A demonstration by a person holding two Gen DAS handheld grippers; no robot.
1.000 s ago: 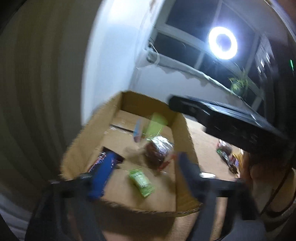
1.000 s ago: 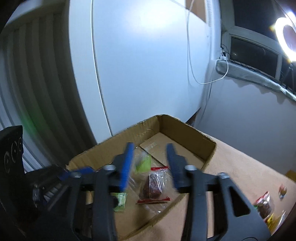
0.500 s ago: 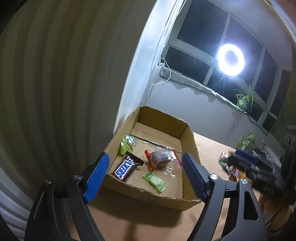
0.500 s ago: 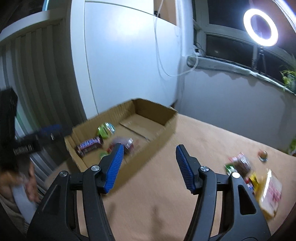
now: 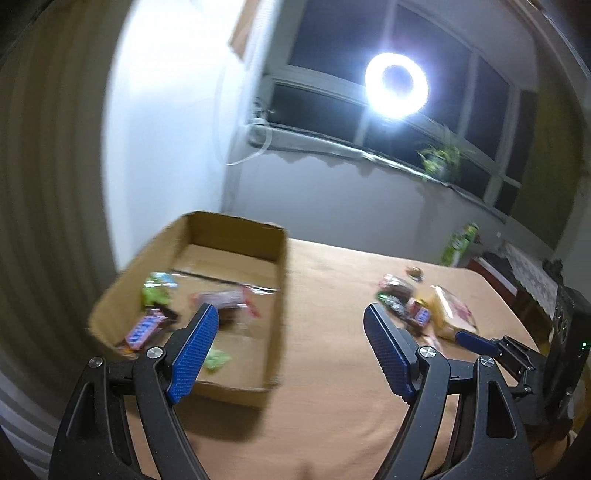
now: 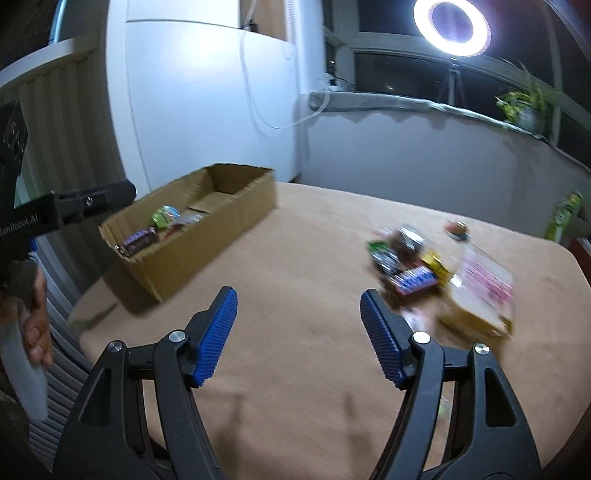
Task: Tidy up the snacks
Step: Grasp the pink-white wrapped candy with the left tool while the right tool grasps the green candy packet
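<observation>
A cardboard box (image 5: 279, 280) (image 6: 221, 225) stands at the table's left and holds several snacks: a Snickers bar (image 5: 146, 328), a green pack (image 5: 157, 288) and a clear-wrapped brown cake (image 5: 225, 301). A pile of loose snacks (image 5: 417, 306) (image 6: 410, 258) with a yellow bag (image 6: 480, 295) lies at the right. My left gripper (image 5: 286, 347) is open and empty, above the box's near right corner. My right gripper (image 6: 299, 332) is open and empty over bare table between the box and the pile; it also shows in the left wrist view (image 5: 476, 341).
The tan table (image 6: 314, 240) ends at a white wall on the left and a grey wall behind. A green packet (image 5: 460, 243) stands at the far right edge. A ring light (image 6: 452, 26) shines by the window.
Both grippers have swung right, away from the box and toward the snack pile. The right gripper has pulled back out of the box and opened wider. A Snickers bar now lies in the box.
</observation>
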